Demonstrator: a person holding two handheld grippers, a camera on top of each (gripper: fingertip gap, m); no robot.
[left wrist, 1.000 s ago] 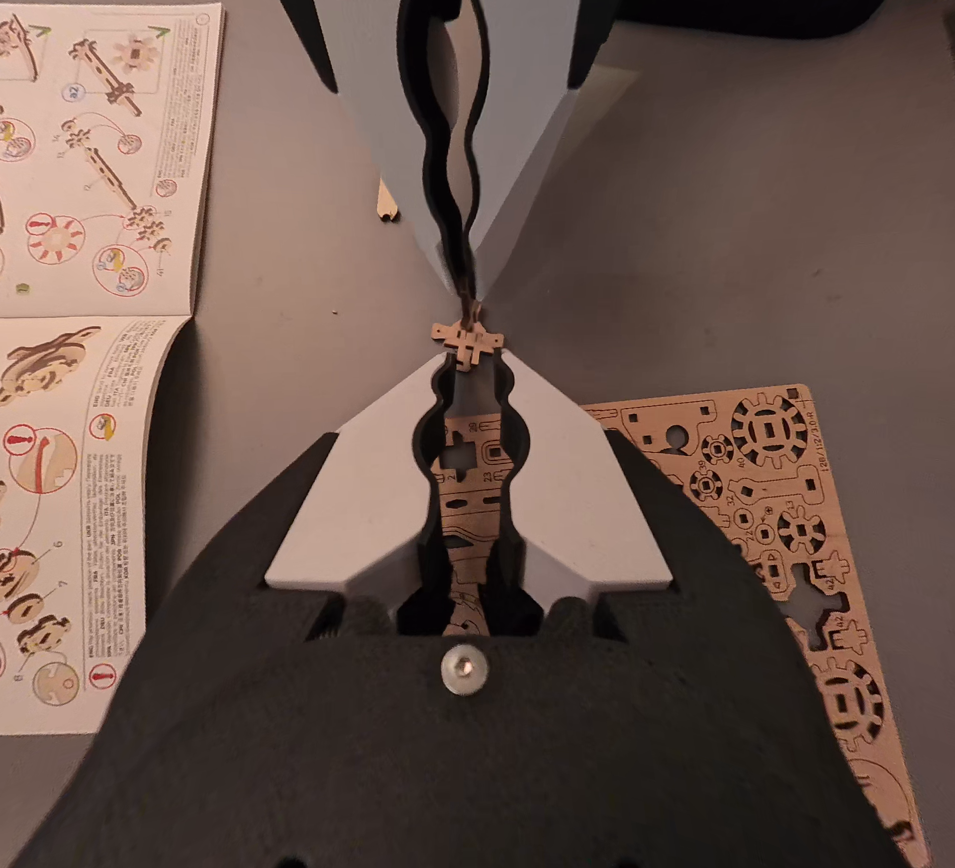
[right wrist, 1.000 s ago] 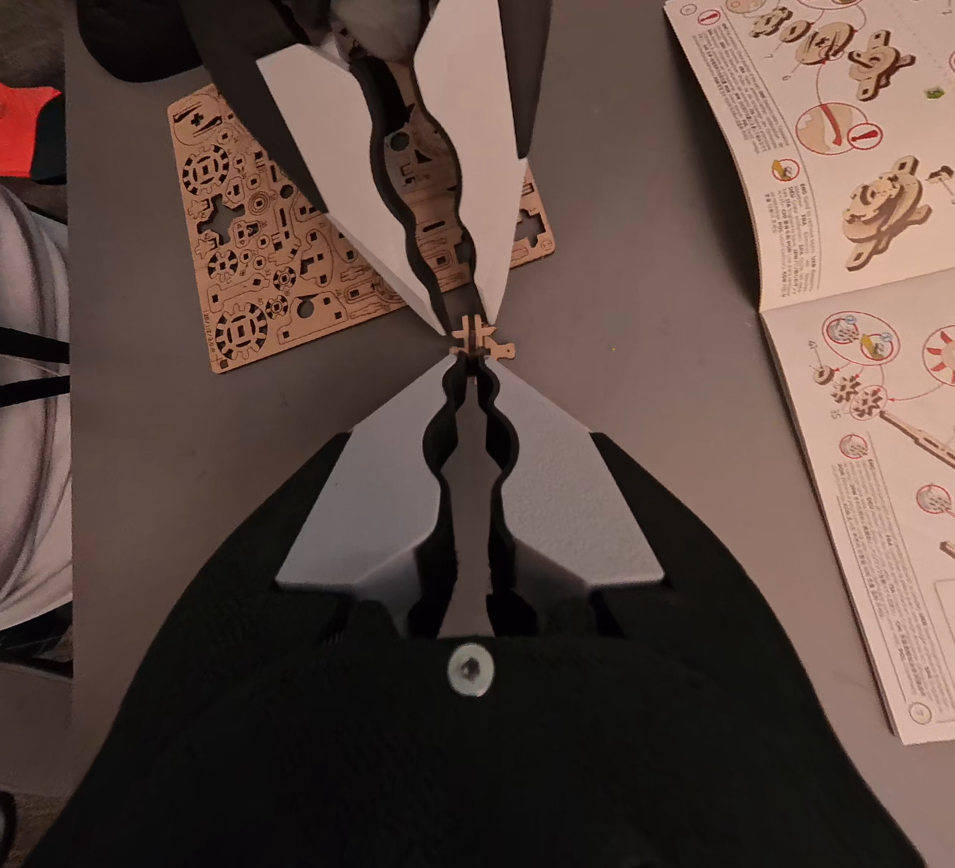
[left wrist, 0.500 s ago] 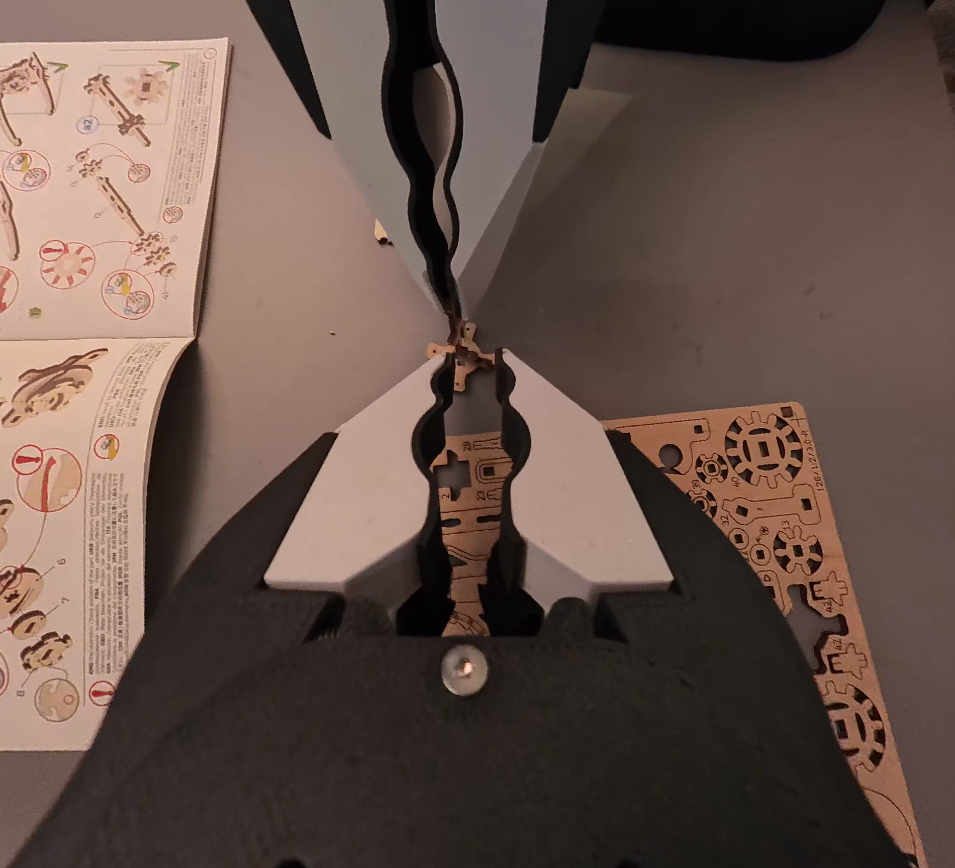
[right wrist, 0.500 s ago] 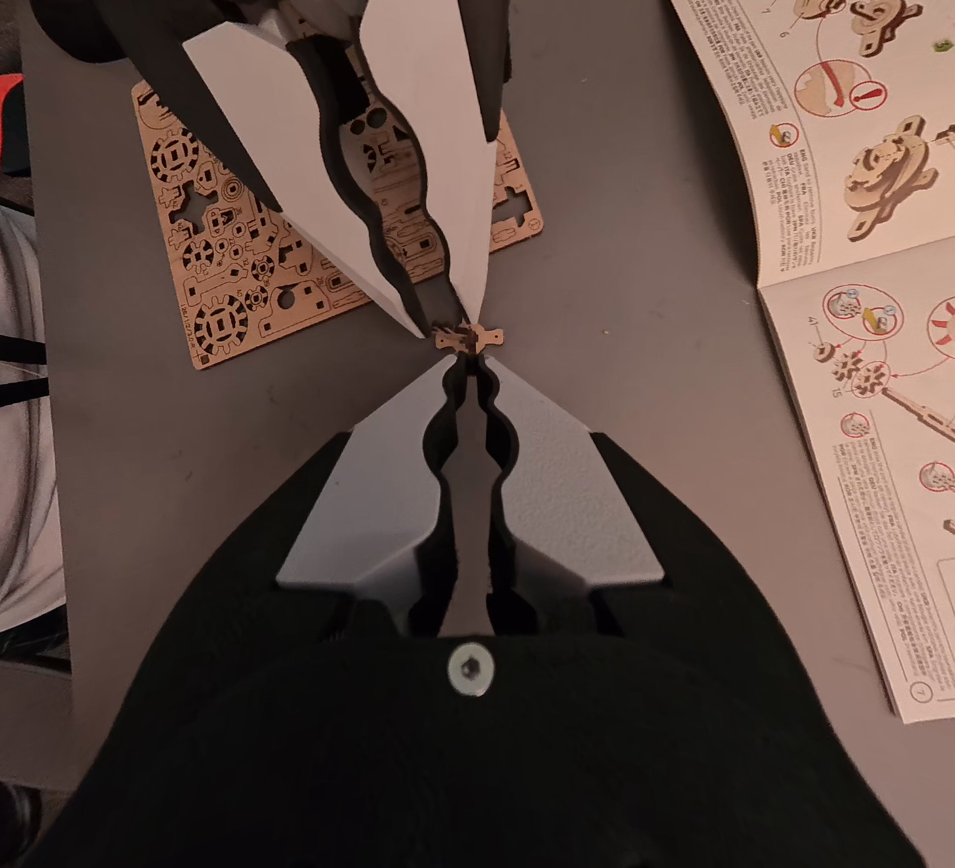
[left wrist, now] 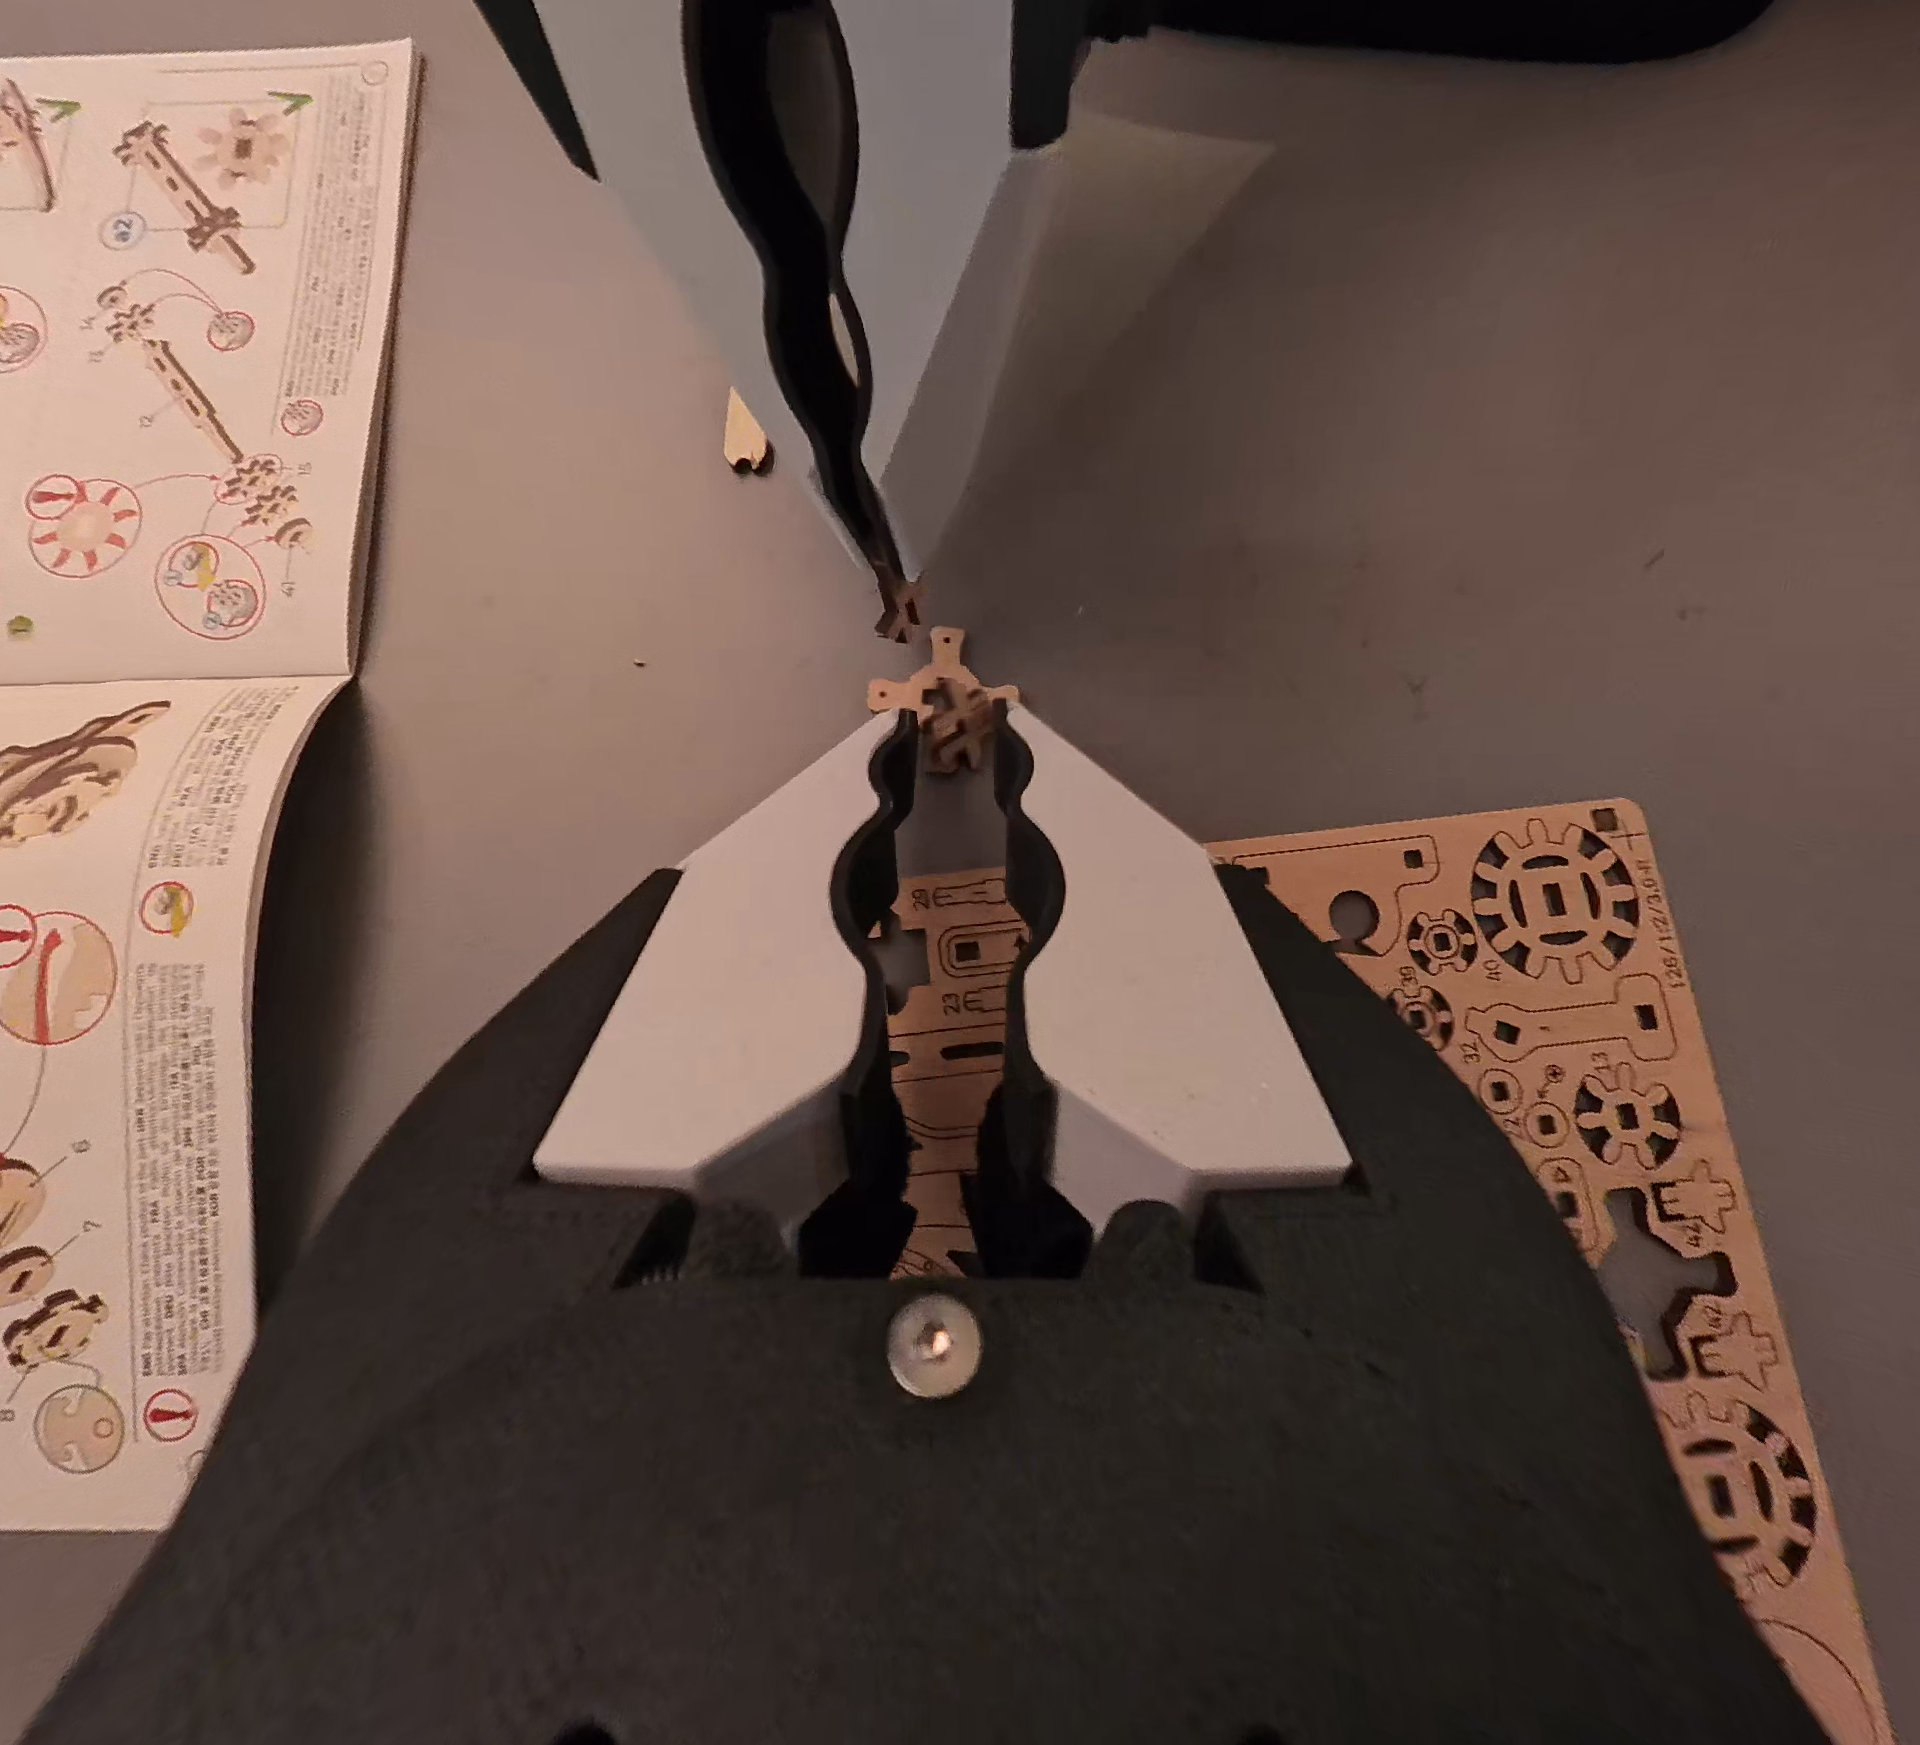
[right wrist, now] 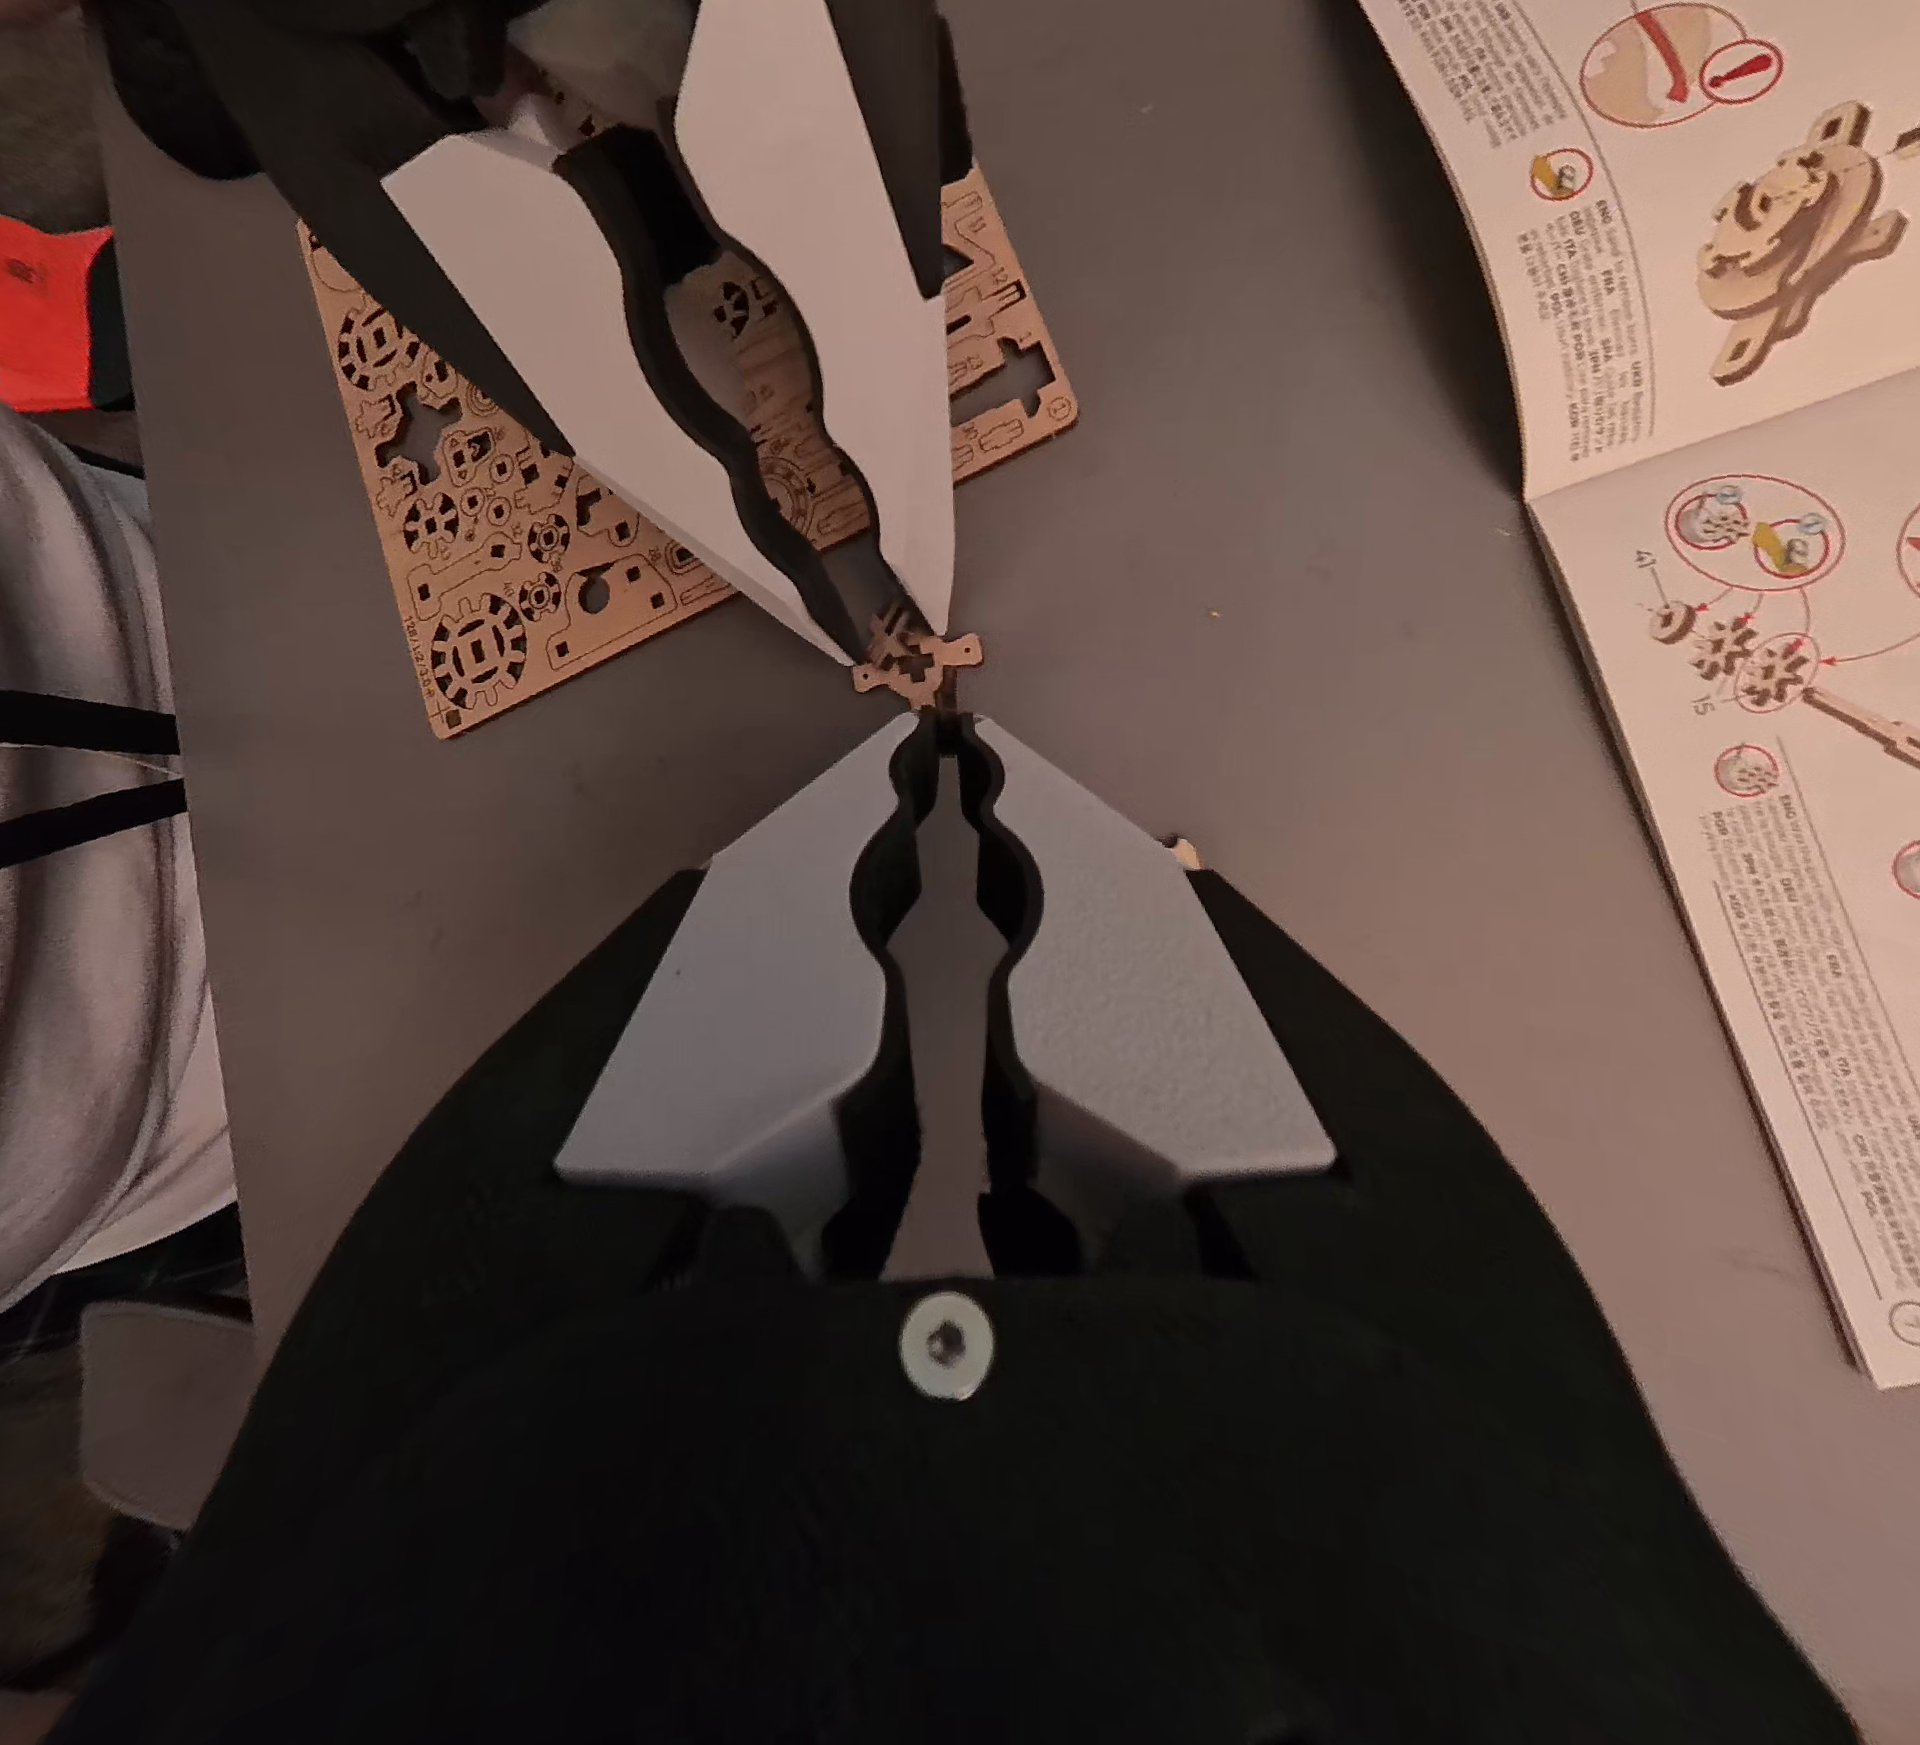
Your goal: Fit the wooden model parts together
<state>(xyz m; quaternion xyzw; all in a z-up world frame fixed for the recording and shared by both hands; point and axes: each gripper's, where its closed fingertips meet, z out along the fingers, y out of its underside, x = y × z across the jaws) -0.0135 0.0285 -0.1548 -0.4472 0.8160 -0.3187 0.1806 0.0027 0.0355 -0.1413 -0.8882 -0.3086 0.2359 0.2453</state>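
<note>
In the left wrist view my left gripper [left wrist: 945, 721] is shut on a small pale wooden cross-shaped assembly [left wrist: 940, 703] with notched arms. My right gripper [left wrist: 900, 581] comes down from above, shut on a smaller notched wooden piece [left wrist: 902, 612]. A narrow gap shows between that piece and the cross's top arm. In the right wrist view my right gripper [right wrist: 943, 725] pinches its piece [right wrist: 943, 706] edge-on, right under the cross assembly [right wrist: 920, 662] held by the left gripper [right wrist: 900, 646]. There the two parts look as if they touch. Both are held above the grey table.
An open instruction booklet [left wrist: 177, 552] lies left of the left gripper and also shows in the right wrist view [right wrist: 1714, 448]. A laser-cut wooden parts sheet [left wrist: 1558, 1072] [right wrist: 488, 552] lies under the left gripper. A small wooden offcut [left wrist: 746, 446] lies loose. A person's clothing [right wrist: 83, 864] borders the table. Left and right tips are no more than a few centimetres apart.
The parts were pressed together at the fingertips. Now, in the left view, the right gripper's piece sits slightly apart, up-left of the cross, which has turned in the left gripper.
</note>
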